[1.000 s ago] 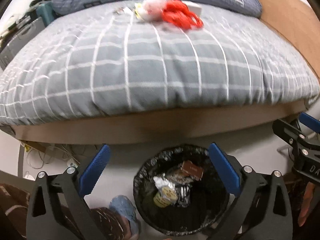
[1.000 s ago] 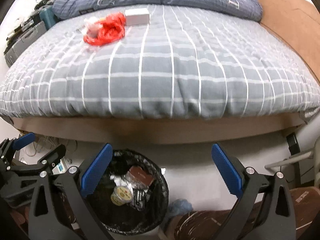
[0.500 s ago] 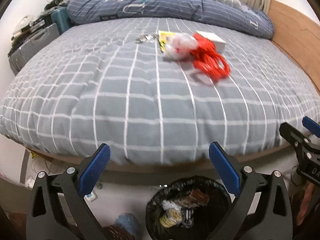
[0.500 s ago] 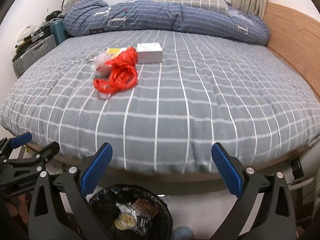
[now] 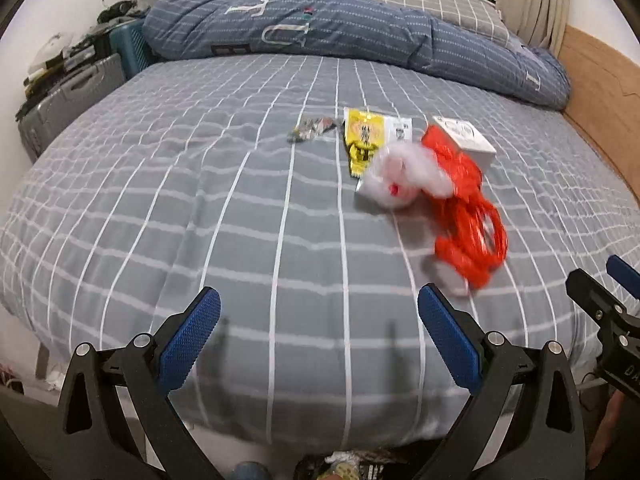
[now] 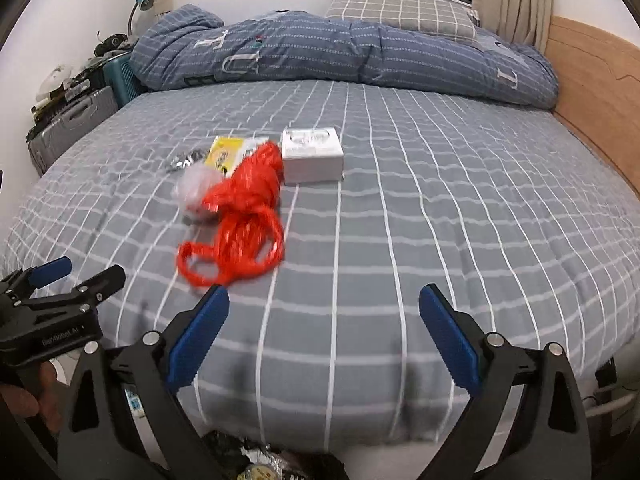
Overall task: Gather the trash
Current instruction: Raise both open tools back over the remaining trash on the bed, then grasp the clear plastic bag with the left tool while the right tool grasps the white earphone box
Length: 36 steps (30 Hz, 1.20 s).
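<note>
Right wrist view puts the red bag [image 6: 240, 220] on the bed [image 6: 440, 220], ahead and left of my right gripper [image 6: 324, 334], its length running away from me. My left gripper [image 5: 319, 336] sees it ahead-right. Both jaws gape empty; right looks nearer.

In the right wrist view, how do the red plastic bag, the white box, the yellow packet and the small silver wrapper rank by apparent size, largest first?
1. red plastic bag, though it also lies nearest the camera
2. white box
3. yellow packet, partly hidden behind the bag, so its rank is unsure
4. small silver wrapper
</note>
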Tool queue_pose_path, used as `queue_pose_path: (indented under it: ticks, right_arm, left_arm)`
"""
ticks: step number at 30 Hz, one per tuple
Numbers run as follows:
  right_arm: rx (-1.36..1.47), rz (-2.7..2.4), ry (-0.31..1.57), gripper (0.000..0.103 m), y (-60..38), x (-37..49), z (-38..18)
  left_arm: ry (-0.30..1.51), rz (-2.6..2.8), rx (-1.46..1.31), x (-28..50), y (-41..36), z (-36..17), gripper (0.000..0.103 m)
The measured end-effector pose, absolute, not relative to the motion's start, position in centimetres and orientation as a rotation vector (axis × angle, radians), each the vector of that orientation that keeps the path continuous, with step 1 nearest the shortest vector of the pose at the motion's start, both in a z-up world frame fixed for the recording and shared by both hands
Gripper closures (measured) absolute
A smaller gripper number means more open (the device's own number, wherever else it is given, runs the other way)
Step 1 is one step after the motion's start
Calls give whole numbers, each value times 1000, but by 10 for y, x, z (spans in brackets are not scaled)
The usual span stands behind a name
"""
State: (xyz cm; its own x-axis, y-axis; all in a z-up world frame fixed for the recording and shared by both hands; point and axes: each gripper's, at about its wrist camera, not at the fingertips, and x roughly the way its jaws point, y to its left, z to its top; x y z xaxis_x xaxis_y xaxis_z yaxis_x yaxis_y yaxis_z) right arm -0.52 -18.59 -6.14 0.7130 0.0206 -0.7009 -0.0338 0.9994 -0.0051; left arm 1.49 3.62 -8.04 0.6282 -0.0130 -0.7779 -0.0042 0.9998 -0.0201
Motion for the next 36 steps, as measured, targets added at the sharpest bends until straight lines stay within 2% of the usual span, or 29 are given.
queue_pose_path:
  ticks: [21,36]
  right_arm:
    - [-37,35,788,17,-192,124,-68]
    - [-30,69,806,17,-184,175,-73]
  left_arm:
    - [910,-104,-34,107,18,-68,6]
    - [932,-127,-27,125,9,-63,6]
